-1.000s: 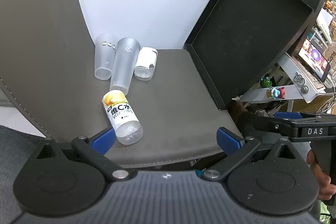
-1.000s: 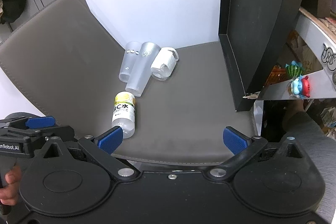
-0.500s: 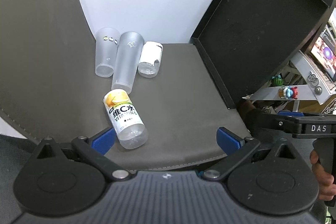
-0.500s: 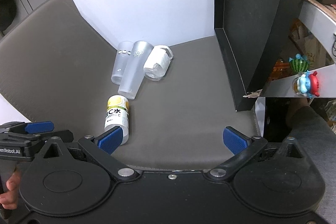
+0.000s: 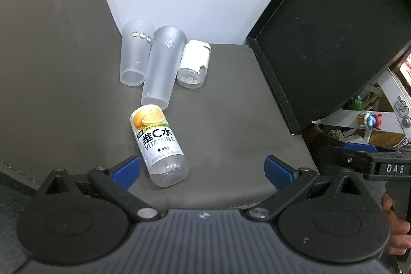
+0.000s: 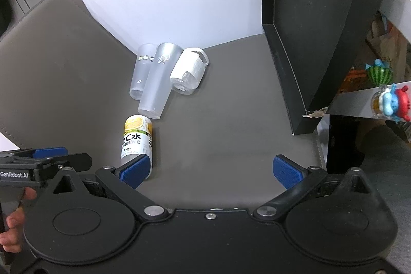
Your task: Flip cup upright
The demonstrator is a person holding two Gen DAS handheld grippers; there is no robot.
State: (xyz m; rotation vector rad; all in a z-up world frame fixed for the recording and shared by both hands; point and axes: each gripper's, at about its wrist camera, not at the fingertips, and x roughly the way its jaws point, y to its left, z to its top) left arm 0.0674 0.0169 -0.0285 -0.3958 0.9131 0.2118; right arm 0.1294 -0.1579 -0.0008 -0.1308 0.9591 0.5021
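Two frosted plastic cups lie on their sides on the grey mat: a shorter one [image 5: 134,53] [image 6: 141,73] at the left and a taller one [image 5: 164,67] [image 6: 158,80] beside it, touching. A bottle with a torn white label [image 5: 194,64] [image 6: 189,75] lies to their right. A vitamin C bottle [image 5: 158,143] [image 6: 136,139] lies in front of them. My left gripper [image 5: 203,170] is open and empty, with the vitamin bottle just inside its left finger. My right gripper [image 6: 210,170] is open and empty, its left finger [image 6: 134,168] over that bottle's base.
A black open box [image 5: 334,43] [image 6: 316,17] stands at the right of the mat [image 5: 231,107]. A white wall rises behind the cups. A shelf with small toys [image 6: 388,96] lies past the mat's right edge. The mat's front edge is right below the grippers.
Both grippers have moved forward and slightly left toward the objects, which now look larger. Nothing on the mat has moved; both grippers stay open.
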